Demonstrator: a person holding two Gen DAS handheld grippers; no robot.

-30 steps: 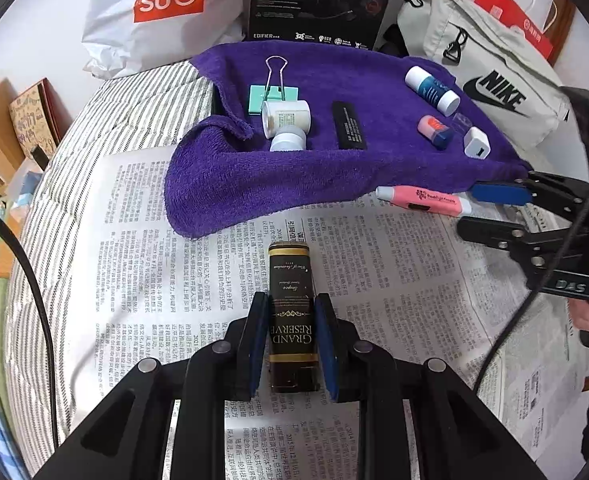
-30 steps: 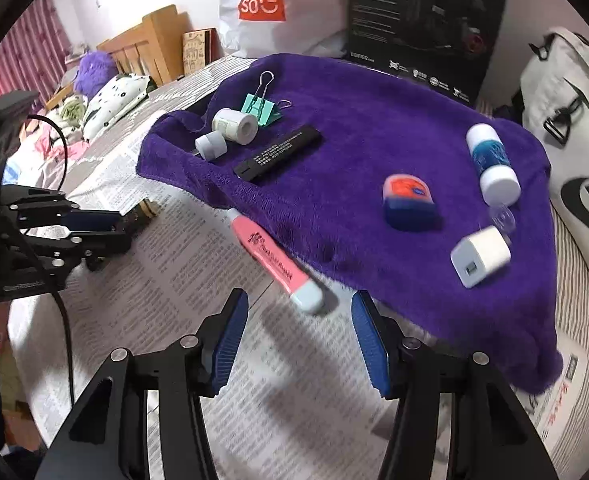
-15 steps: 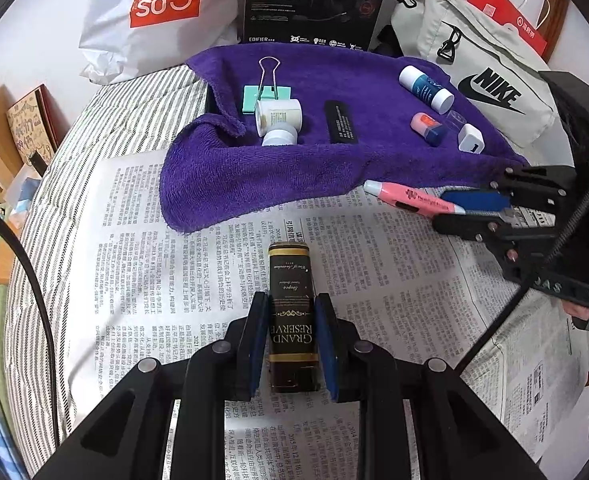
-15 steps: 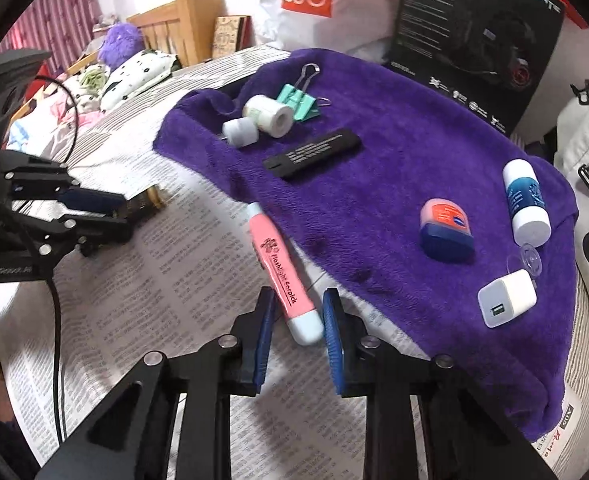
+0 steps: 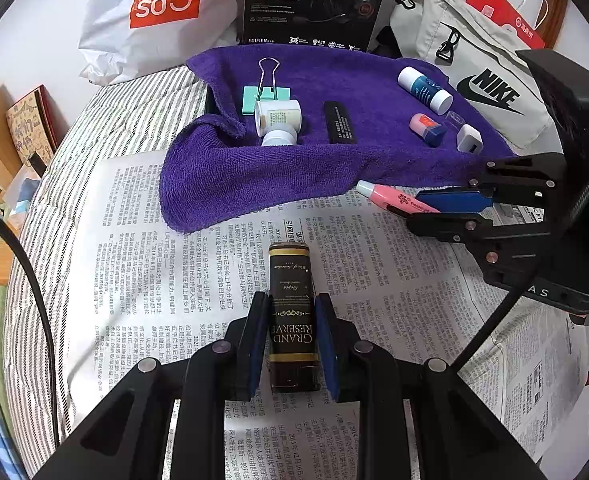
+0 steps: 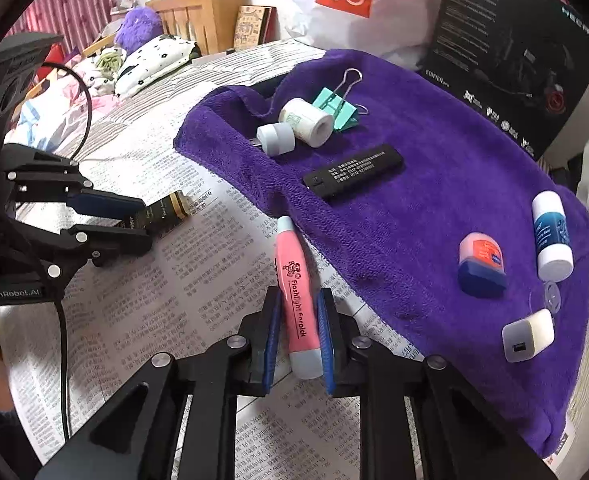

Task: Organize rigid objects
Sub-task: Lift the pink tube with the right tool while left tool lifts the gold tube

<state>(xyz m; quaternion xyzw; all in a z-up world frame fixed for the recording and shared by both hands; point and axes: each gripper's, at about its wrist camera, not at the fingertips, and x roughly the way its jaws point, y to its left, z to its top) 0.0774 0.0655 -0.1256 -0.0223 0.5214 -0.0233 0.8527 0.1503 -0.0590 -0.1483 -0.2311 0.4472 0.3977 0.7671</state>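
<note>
Both tongs grip.
Right tongs (image 6: pixel 297 334), just closed, clamp the pink pen (image 6: pixel 296 304), axis toward 12 o'clock; left tongs (image 5: pixel 293 340) hold the dark box (image 5: pixel 292 312) likewise.

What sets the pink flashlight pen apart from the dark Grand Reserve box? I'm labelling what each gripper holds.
The pink flashlight pen is slim, round and pale-capped; the Grand Reserve box is squarer, dark brown with gold print. The pen lies slanted beside the purple towel edge; the box lies clear of it. The right gripper grips the pen, the left gripper the box. Both lie on the newspaper, clamped between shut jaws.
</note>
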